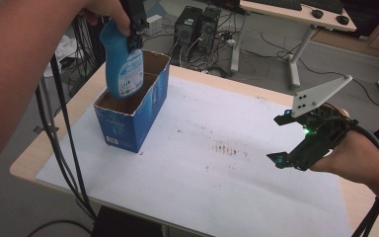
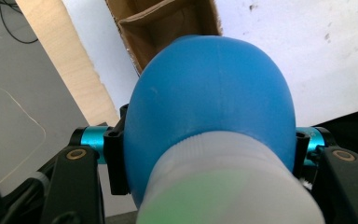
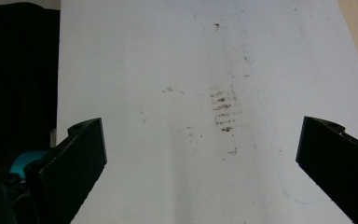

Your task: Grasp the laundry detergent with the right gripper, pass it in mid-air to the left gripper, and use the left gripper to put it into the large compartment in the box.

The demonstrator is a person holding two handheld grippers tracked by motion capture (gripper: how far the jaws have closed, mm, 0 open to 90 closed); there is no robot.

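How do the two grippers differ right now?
The left gripper is shut on a blue bottle, while the right gripper stands open with nothing between its jaws. The left one is raised over the open blue box, with the bottle's base inside the opening; the right one sits low above the bare white sheet. Both are black, hand-held tools.

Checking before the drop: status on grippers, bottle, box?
Left gripper shut on blue bottle, its base at the open box mouth. Right gripper open, nothing between its jaws, over the white sheet. Nothing blocking the box.
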